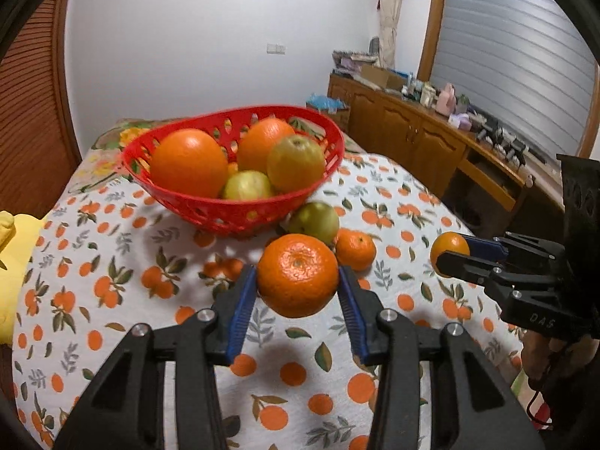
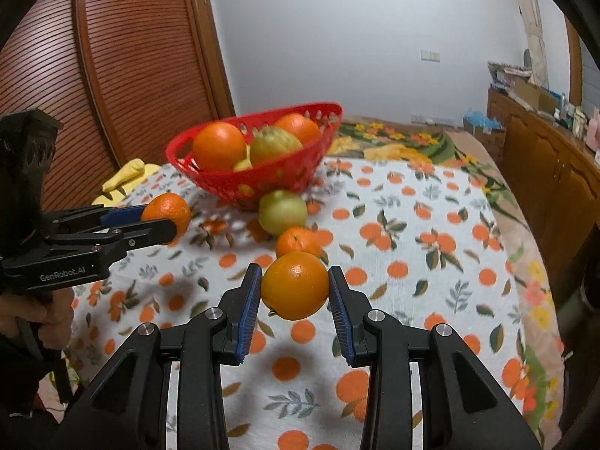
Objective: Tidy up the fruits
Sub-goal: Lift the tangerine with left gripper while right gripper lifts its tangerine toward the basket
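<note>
Left gripper (image 1: 298, 281) clenched on a large mandarin (image 1: 297, 275), blue pads pressed to both its sides, the fruit lifted clear of the tabletop (image 1: 112, 318). Right gripper (image 2: 295, 288) likewise clamped on a smooth orange (image 2: 294, 285), held above the cloth. In each wrist view the opposite gripper shows from the side, with its fruit between the fingers.

Just beyond the held fruits, a small mandarin (image 1: 355, 249) lies on the orange-printed tablecloth (image 2: 431, 300), touching or nearly touching a green apple (image 1: 314, 222) behind it. The apple sits against the foot of a red perforated basket (image 1: 240, 213), which contains two large oranges (image 1: 189, 163) and two or more green-yellow fruits (image 1: 296, 163).

A yellow cloth (image 1: 15, 262) lies at the tabletop's left edge. A wooden sideboard (image 1: 412, 138) carrying clutter stands along the right-hand wall.
</note>
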`<state>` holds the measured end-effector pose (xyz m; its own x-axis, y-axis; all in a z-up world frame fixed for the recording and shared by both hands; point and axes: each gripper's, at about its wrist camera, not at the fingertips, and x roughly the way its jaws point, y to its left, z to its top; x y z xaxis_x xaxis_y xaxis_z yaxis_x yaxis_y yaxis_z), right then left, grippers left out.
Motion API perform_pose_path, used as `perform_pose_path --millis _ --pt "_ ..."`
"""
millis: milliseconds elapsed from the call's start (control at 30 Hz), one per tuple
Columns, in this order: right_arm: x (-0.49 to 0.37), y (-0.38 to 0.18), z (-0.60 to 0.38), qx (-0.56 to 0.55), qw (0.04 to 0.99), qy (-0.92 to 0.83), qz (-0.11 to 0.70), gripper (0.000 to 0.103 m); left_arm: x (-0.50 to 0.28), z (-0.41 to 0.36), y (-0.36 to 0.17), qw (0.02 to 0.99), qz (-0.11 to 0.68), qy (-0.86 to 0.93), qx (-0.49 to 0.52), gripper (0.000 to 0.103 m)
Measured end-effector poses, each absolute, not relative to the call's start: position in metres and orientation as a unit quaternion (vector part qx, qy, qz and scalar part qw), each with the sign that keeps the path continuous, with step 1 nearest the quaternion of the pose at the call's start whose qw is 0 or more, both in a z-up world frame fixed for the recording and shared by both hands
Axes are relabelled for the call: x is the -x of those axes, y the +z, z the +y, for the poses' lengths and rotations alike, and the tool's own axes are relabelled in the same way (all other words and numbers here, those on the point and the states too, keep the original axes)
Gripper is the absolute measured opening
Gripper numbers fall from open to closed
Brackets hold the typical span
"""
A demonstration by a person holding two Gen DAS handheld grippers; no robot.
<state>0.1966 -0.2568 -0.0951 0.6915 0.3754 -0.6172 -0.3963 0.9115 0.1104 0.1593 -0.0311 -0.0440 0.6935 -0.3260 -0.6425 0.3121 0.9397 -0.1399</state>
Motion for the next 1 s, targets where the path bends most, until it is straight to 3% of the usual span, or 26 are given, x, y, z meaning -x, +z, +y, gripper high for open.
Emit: perform_pose_path --millis 533,1000 --pt "-0.193 -0.056 -0.234 0.032 0.928 0.234 0.287 0.035 -0.153 -0.009 -0.008 0.935 0.317 -0.16 0.012 0.044" --pt "-0.239 -0.037 -0.212 0.051 0.926 0.256 0.272 0.035 -0.199 0.001 -0.008 0.934 0.321 -0.155 0.017 0.044"
